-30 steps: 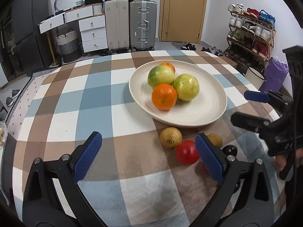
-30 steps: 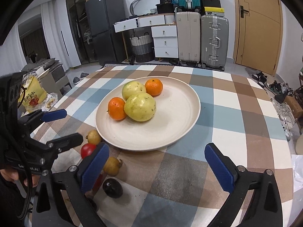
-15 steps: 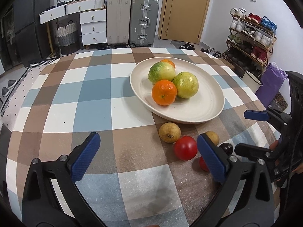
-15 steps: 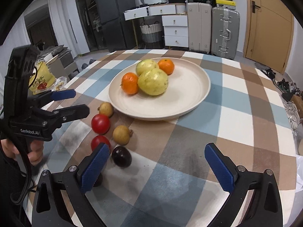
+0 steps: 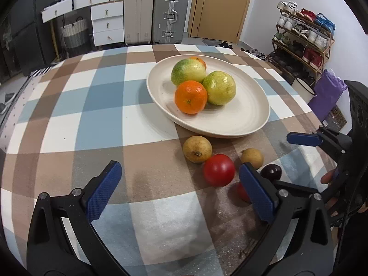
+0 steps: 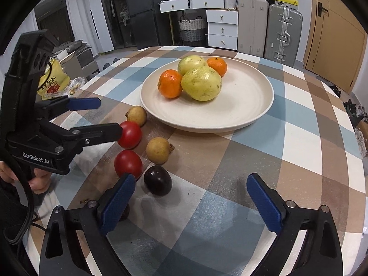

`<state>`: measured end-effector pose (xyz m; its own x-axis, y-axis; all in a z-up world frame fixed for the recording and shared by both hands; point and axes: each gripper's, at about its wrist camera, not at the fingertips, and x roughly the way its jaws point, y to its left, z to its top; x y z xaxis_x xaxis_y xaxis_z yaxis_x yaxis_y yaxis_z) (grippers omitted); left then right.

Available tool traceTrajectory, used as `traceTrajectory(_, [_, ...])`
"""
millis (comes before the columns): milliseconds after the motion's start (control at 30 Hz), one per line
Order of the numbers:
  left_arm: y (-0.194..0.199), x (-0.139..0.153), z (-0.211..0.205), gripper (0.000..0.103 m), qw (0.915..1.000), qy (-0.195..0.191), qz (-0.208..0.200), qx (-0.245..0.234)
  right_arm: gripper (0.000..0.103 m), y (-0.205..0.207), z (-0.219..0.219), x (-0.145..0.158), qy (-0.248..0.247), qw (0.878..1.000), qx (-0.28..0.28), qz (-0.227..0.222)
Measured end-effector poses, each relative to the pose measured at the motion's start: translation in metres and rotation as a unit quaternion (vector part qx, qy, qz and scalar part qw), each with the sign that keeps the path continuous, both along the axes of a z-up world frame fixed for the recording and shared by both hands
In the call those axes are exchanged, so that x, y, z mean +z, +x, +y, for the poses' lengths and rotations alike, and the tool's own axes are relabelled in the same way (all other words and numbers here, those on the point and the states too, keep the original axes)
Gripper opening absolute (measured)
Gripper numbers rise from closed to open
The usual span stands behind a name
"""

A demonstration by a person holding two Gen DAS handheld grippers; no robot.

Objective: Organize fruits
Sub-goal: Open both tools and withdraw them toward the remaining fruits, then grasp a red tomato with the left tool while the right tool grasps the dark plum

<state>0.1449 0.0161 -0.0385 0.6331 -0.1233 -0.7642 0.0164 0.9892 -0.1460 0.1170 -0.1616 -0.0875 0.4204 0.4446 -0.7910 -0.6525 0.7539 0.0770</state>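
Five small fruits lie loose on the desk [image 6: 299,138], near the plate [image 6: 253,117]. The right gripper [image 6: 191,197], empty, is closing beside the dark plum [image 6: 157,180]; the left gripper [image 5: 177,191] is held wide, empty. The round plum could be nudged and rolled away.

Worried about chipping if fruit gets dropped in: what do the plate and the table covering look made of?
Plate: cream, matte, faintly speckled, fine concentric rings; likely ceramic or fibre composite, unclear which. Table covering: checked cloth, apparently under a clear textured film, judging by its soft sheen.
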Motion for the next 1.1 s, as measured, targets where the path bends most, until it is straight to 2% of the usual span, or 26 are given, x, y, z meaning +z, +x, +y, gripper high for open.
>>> traceTrajectory(100, [0.0, 0.0, -0.003, 0.101, 1.0, -0.002, 0.0, -0.004, 0.084, 0.0, 0.002, -0.001, -0.004, 1.0, 0.002, 0.003])
traceTrajectory(233, [0.0, -0.001, -0.006, 0.101, 1.0, 0.005, 0.001, -0.006, 0.078, -0.002, 0.005, -0.002, -0.002, 1.0, 0.012, 0.007])
traceTrajectory(333, [0.0, -0.002, -0.008, 0.101, 1.0, 0.003, 0.003, -0.007, 0.066, -0.004, 0.007, -0.002, 0.001, 1.0, 0.021, 0.005])
traceTrajectory(833, [0.001, -0.006, -0.01, 0.101, 0.9998, -0.014, 0.008, -0.008, 0.062, -0.007, 0.011, -0.004, 0.001, 1.0, 0.031, 0.007])
traceTrajectory(900, [0.001, -0.006, -0.009, 0.099, 0.9996, -0.023, 0.011, -0.011, 0.059, -0.007, 0.011, -0.003, 0.001, 0.999, 0.035, 0.006])
traceTrajectory(1100, [0.0, -0.005, -0.009, 0.084, 0.9988, -0.042, 0.013, -0.023, 0.051, -0.011, 0.011, -0.002, 0.0, 0.999, 0.045, 0.001])
